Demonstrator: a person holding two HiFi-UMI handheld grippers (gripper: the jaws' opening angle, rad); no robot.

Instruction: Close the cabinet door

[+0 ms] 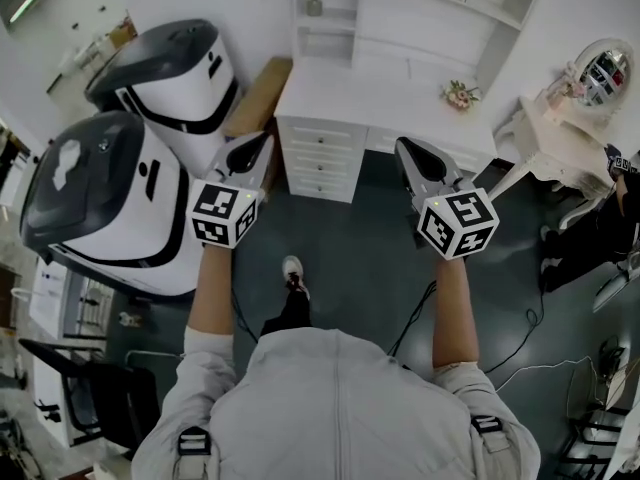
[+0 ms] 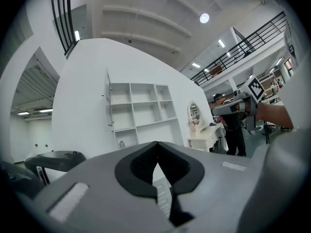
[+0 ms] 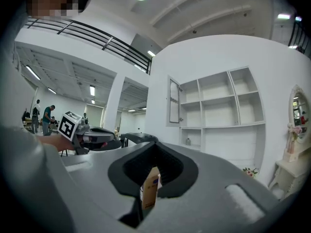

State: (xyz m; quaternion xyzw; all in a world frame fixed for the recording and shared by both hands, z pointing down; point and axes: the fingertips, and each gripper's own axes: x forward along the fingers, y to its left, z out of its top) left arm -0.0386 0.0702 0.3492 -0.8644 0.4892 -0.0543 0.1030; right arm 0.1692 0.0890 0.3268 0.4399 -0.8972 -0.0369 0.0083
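A white shelf unit (image 1: 330,13) stands on a white desk (image 1: 380,98) ahead of me. Its cabinet door (image 3: 174,101) at the upper left stands swung open; the left gripper view shows this door (image 2: 108,103) edge-on. Both grippers point level at the desk, well short of it and far from the door. My left gripper (image 1: 262,140) has its jaws together with nothing between them (image 2: 156,143). My right gripper (image 1: 403,145) is likewise shut and empty (image 3: 154,145); the brown thing in the slit below its tips is a cardboard box beyond.
Two big white-and-black machines (image 1: 170,68) (image 1: 100,198) and a cardboard box (image 1: 258,98) stand left of the desk. Drawers (image 1: 320,158) fill the desk's left front. Flowers (image 1: 460,93) lie on the desk. A white vanity with mirror (image 1: 605,68) stands to the right. Cables (image 1: 520,318) trail over the dark floor.
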